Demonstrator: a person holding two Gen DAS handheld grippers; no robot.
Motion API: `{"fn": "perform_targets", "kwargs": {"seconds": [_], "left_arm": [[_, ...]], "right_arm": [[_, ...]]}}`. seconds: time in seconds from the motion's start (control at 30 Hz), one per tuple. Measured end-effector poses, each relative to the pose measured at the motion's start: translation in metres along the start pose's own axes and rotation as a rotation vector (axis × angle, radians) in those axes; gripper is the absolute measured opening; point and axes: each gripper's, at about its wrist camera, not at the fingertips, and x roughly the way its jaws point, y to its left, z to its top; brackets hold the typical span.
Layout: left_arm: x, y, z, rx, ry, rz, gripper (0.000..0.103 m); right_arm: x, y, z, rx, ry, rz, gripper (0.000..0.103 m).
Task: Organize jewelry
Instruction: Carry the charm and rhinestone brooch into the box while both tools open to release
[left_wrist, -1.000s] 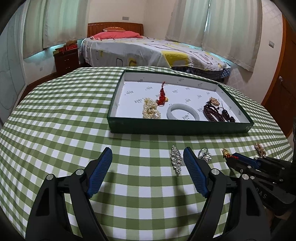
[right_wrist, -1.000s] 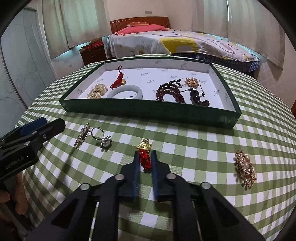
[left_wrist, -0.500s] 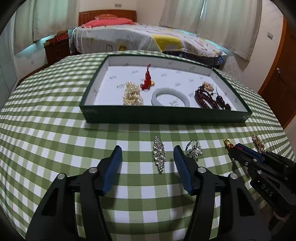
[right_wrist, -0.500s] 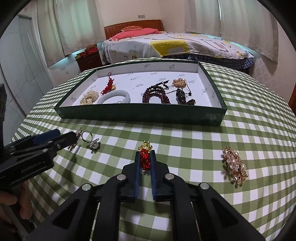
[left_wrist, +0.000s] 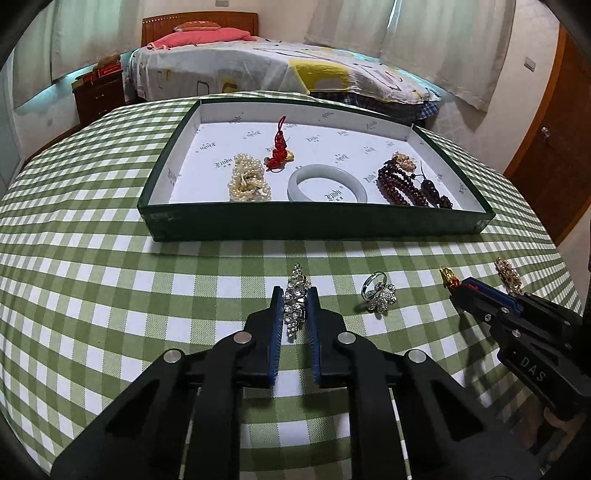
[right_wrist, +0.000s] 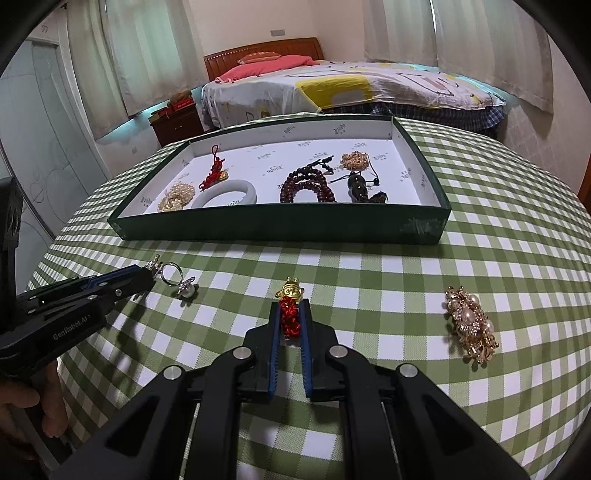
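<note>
Clamping both pieces at lower centre: left gripper (left_wrist: 294, 308) on rhinestone brooch (left_wrist: 295, 304), right gripper (right_wrist: 290, 319) on red knotted gold charm (right_wrist: 289, 308), tablecloth (right_wrist: 369, 266) snag likely if dragged toward green tray (right_wrist: 280, 225).

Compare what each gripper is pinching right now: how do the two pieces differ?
The left gripper is shut on a rhinestone brooch, silvery, long and leaf-shaped. The right gripper is shut on a red knotted charm with a gold figure at its tip, shorter and made of cord. Both lie lengthwise between the fingers, on the checked tablecloth, outside the green tray.
</note>
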Motion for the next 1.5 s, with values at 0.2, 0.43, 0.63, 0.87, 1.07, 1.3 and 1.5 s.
{"fn": "perform_targets", "kwargs": {"seconds": [0.2, 0.43, 0.63, 0.87, 1.07, 1.3, 1.5], "left_arm": [[-0.003, 0.003, -0.001, -0.006, -0.009, -0.011, 0.012], [-0.014, 0.003, -0.002, 0.010, -0.048, 0.000, 0.012], [-0.022, 0.003, 0.003, 0.009, -0.076, -0.009, 0.012], [-0.043, -0.002, 0.018, 0.010, -0.136, -0.029, 0.012], [-0.059, -0.006, 0.041, 0.016, -0.205, -0.040, 0.012], [-0.067, -0.004, 0.071, 0.021, -0.275, -0.033, 0.012], [-0.066, 0.004, 0.098, 0.025, -0.334, -0.012, 0.012]], "right_arm": [[0.000, 0.000, 0.000, -0.001, -0.004, -0.003, 0.010], [-0.005, 0.000, 0.000, 0.000, -0.024, -0.001, 0.010], [-0.015, 0.003, 0.007, -0.004, -0.062, 0.002, 0.010], [-0.032, 0.008, 0.023, -0.006, -0.118, 0.011, 0.010], [-0.045, 0.014, 0.044, -0.022, -0.182, 0.012, 0.010], [-0.051, 0.023, 0.077, -0.054, -0.264, 0.018, 0.010], [-0.049, 0.031, 0.109, -0.082, -0.340, 0.021, 0.010]]}}
